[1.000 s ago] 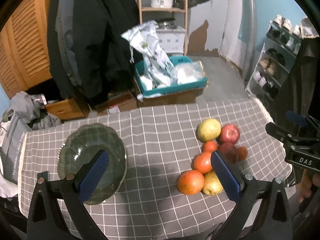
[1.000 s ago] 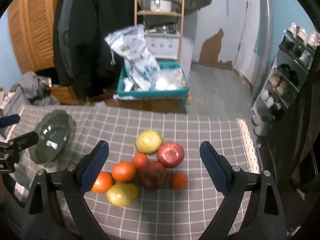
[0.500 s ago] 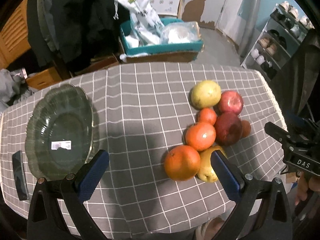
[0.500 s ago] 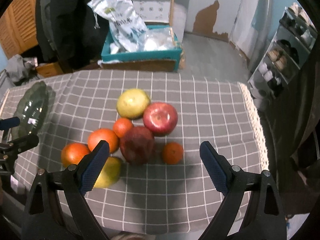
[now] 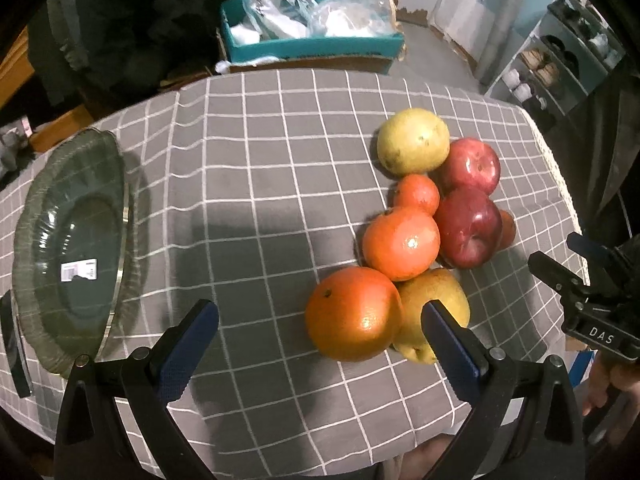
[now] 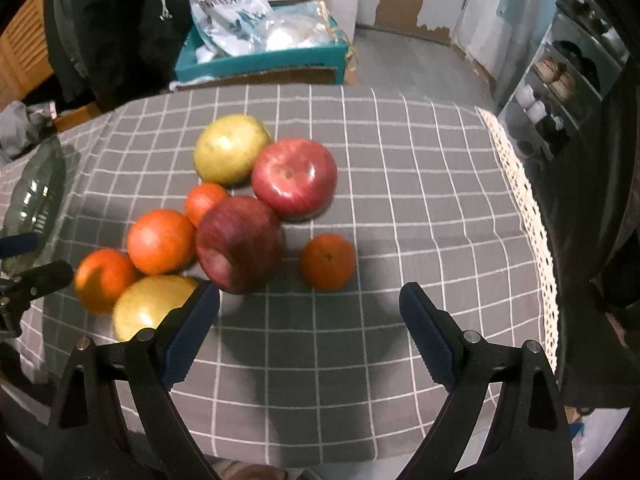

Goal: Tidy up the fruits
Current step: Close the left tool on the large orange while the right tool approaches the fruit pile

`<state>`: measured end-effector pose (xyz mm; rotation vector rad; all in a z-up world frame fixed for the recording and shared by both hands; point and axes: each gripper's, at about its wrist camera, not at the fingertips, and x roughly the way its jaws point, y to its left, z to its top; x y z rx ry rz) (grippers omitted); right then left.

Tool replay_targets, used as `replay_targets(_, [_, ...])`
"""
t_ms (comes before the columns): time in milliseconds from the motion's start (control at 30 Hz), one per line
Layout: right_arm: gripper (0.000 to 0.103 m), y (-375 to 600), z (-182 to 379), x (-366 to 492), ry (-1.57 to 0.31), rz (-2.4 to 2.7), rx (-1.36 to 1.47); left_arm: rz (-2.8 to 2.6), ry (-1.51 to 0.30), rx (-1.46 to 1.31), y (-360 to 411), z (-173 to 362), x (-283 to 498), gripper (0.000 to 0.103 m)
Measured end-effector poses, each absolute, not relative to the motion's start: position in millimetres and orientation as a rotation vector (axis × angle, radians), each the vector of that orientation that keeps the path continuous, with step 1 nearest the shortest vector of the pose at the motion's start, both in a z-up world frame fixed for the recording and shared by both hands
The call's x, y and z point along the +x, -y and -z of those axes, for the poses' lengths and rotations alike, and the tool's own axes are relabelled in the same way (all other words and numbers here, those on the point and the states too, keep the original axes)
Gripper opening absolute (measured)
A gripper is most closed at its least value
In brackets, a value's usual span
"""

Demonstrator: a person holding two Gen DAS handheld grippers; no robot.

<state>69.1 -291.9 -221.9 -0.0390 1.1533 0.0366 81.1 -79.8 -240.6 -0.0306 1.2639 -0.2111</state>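
A cluster of fruit lies on the grey checked tablecloth (image 5: 260, 168): a large orange (image 5: 354, 314), a second orange (image 5: 400, 242), a small tangerine (image 5: 416, 194), two red apples (image 5: 468, 226) (image 5: 472, 166), and two yellow pears (image 5: 414, 140) (image 5: 434, 296). A lone tangerine (image 6: 328, 262) sits apart on the right. An empty green glass plate (image 5: 70, 240) rests at the left. My left gripper (image 5: 320, 332) is open, hovering just before the large orange. My right gripper (image 6: 310, 320) is open, hovering near the dark apple (image 6: 240, 244) and lone tangerine.
A teal box (image 5: 312, 42) with plastic bags stands on the floor beyond the table. A shoe rack (image 6: 560, 80) is at the right. A lace trim (image 6: 528, 200) marks the table's right edge. A dark flat object (image 5: 14, 356) lies beside the plate.
Both grippers have moved down and forward toward the fruit, which now looks larger and closer. Both stay open. The fruit and plate have not moved.
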Motion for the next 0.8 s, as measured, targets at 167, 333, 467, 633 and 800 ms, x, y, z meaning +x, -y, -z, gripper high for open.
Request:
replay_targets(167, [0.091, 298.3, 229.5, 68.9, -1.17, -0.026, -0.029, 0.23, -1.303, -0.036, 85.4, 256.0, 83.3, 0.102])
replay_targets(333, [0.091, 300.4, 229.4, 67.8, -1.168, -0.016, -0.032, 0.251, -1.346, -0.075, 84.8, 271.3, 87.8, 0.094])
replay_targets(467, [0.091, 298.2, 229.3, 69.2, -1.164, -0.021, -0.047, 0.271, -1.374, -0.136, 80.1, 281.8, 89.2, 0.088])
replay_targets(633, [0.091, 302.5, 233.9, 73.0, -1.177, -0.014, -0.042, 0.321, -1.381, -0.214, 73.2, 285.0, 89.6, 0.074])
replay_targets(800, [0.091, 310.5, 244.8, 80.9, -1.205, -0.003, -0.021, 0.324, -1.375, -0.183, 78.1, 279.2, 86.4, 0.067])
